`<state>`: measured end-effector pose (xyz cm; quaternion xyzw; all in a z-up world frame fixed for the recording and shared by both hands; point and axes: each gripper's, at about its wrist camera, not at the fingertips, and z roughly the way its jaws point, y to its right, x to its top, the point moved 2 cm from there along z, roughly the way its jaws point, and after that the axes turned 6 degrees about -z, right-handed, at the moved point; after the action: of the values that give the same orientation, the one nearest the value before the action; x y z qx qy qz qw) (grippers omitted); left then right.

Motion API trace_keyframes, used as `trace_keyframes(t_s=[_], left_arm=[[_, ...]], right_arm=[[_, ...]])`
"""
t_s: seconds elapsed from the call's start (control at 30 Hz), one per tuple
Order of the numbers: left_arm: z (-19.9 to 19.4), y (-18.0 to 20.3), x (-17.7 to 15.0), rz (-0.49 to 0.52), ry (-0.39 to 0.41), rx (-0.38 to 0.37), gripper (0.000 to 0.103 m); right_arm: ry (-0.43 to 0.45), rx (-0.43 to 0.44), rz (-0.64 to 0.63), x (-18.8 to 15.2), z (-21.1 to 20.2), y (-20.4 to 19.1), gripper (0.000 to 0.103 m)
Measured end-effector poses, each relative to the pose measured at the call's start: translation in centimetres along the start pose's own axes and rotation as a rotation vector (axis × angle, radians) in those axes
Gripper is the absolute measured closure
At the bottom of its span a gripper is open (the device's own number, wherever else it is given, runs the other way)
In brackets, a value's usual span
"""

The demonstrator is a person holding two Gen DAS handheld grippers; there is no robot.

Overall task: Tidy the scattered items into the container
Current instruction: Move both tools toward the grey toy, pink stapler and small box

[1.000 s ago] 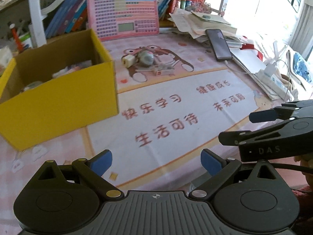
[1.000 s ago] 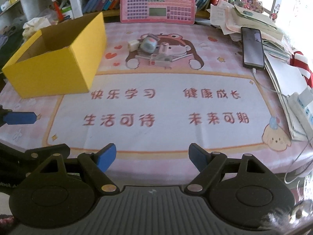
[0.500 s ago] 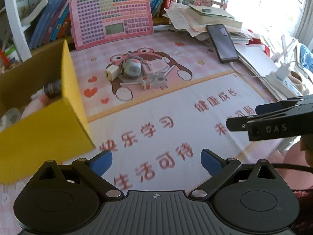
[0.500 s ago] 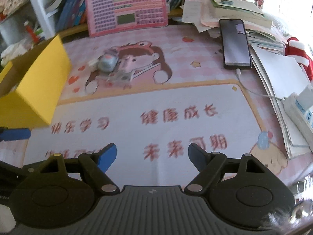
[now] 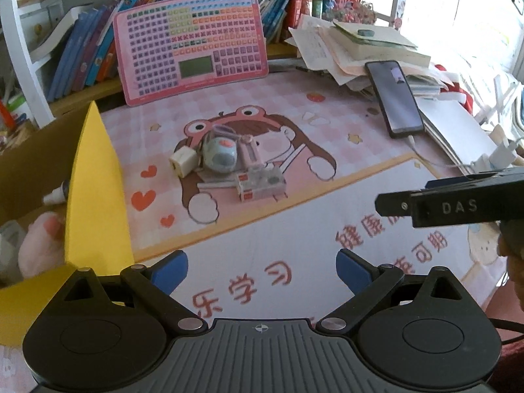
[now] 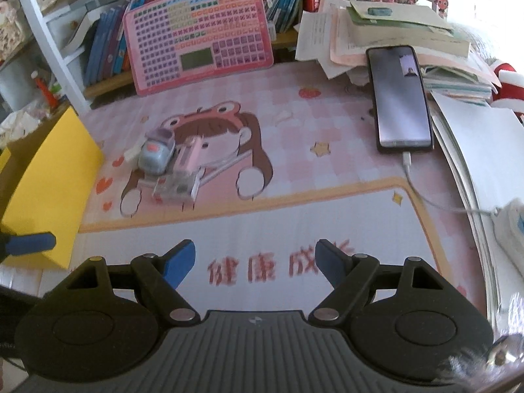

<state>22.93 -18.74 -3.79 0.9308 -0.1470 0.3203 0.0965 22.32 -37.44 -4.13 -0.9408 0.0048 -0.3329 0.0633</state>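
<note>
Left gripper point(image 5: 262, 271): jaws open, nothing between them. Right gripper point(image 6: 255, 262): jaws open, empty. Pile point(image 5: 229, 167) of small items, white cube, grey-blue toy and clear case, touching one another on the pink mat point(image 5: 327, 131), at 12 o'clock from the left gripper, 11 o'clock from the right. Yellow box point(image 5: 95, 196) at 9 o'clock, just left of the pile, already holding items. Phone point(image 6: 401, 98) at 1 o'clock on the surface.

Daylight flooded in from the right, window point(image 5: 471, 16) blown out; fisheye edges bent; near mat text point(image 6: 278, 265) was motion-blurred; shadows soft.
</note>
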Motion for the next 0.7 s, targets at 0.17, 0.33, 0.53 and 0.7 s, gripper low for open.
trace_keyframes(t_s=[0.17, 0.33, 0.53, 0.7], left_arm=[[0.7, 0.2, 1.2, -0.02, -0.005, 0.005, 0.004], [3.0, 0.5, 2.1, -0.022, -0.015, 0.053, 0.006], [6.5, 1.1, 3.6, -0.048, -0.03, 0.094, 0.011], [8.8, 1.7, 4.5, -0.075, -0.009, 0.121, 0.011]], right_arm=[[0.014, 0.021, 0.004, 1.7, 1.3, 1.0, 0.023], [0.022, 0.056, -0.013, 3.5, 2.7, 1.3, 0.023], [0.021, 0.111, -0.077, 5.9, 4.7, 0.9, 0.024], [0.015, 0.141, -0.086, 7.0, 6.0, 0.9, 0.034]])
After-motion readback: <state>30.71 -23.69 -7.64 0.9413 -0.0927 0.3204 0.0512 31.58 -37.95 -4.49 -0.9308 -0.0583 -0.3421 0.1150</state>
